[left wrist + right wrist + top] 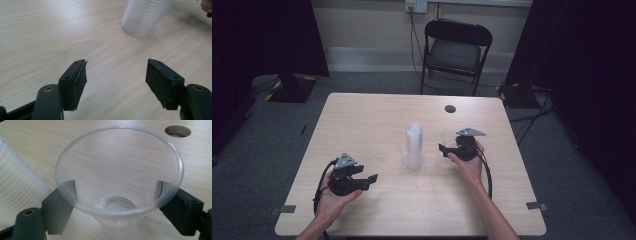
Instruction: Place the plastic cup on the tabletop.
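Cup (119, 182), clear plastic, single, sits upright between my right gripper's (119, 202) black pads, one pad at each side under the rim. Whether the pads press its wall I cannot tell. In the high view that cup (447, 136) stands on the wooden table (372, 120), just right of the tall stack of clear cups (413, 145), near mid-table. My left gripper (116, 77) has its fingers spread wide with bare wood between them, stack (143, 17) ahead and well apart. Left gripper (371, 178) rests near the table's front left. Cable hole (178, 131) lies beyond the cup.
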### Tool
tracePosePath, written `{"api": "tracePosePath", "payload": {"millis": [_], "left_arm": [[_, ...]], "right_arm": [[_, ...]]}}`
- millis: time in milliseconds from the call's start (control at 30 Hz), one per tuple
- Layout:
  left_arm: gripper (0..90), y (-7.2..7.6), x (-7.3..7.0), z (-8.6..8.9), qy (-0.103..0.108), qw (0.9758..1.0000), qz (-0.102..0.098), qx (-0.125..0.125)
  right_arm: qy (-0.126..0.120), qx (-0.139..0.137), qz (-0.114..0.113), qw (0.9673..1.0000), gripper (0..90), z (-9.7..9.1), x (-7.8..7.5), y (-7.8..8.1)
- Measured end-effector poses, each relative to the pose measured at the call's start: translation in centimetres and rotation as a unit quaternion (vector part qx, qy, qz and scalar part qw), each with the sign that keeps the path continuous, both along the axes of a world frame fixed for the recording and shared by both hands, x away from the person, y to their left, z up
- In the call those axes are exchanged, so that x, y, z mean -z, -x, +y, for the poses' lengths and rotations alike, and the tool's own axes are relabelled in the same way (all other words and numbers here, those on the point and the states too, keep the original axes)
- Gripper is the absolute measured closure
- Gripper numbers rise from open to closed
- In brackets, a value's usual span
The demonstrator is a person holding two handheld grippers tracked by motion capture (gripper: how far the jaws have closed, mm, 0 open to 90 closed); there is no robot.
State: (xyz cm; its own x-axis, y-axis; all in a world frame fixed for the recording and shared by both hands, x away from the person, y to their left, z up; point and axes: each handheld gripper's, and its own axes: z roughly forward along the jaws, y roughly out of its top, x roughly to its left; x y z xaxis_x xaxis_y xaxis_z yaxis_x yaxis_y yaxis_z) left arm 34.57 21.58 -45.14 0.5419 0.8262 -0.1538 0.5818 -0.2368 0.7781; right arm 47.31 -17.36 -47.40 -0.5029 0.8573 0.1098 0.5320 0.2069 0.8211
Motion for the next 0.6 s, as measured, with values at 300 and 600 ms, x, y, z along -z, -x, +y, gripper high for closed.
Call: {"api": "tracePosePath", "payload": {"millis": [300, 600], "left_arm": [[29.7, -0.5, 0.1, 0.2, -0.005, 0.9997, 0.014, 0.017], [31.7, -0.3, -0.2, 0.1, -0.006, 0.9996, 0.007, 0.026]], "right_arm": [[-0.002, 0.003, 0.009, 1.0000, 16.6, -0.9, 0.0, 1.0], [-0.010, -0.001, 0.009, 0.9999, 16.2, -2.6, -1.0, 2.8]]}}
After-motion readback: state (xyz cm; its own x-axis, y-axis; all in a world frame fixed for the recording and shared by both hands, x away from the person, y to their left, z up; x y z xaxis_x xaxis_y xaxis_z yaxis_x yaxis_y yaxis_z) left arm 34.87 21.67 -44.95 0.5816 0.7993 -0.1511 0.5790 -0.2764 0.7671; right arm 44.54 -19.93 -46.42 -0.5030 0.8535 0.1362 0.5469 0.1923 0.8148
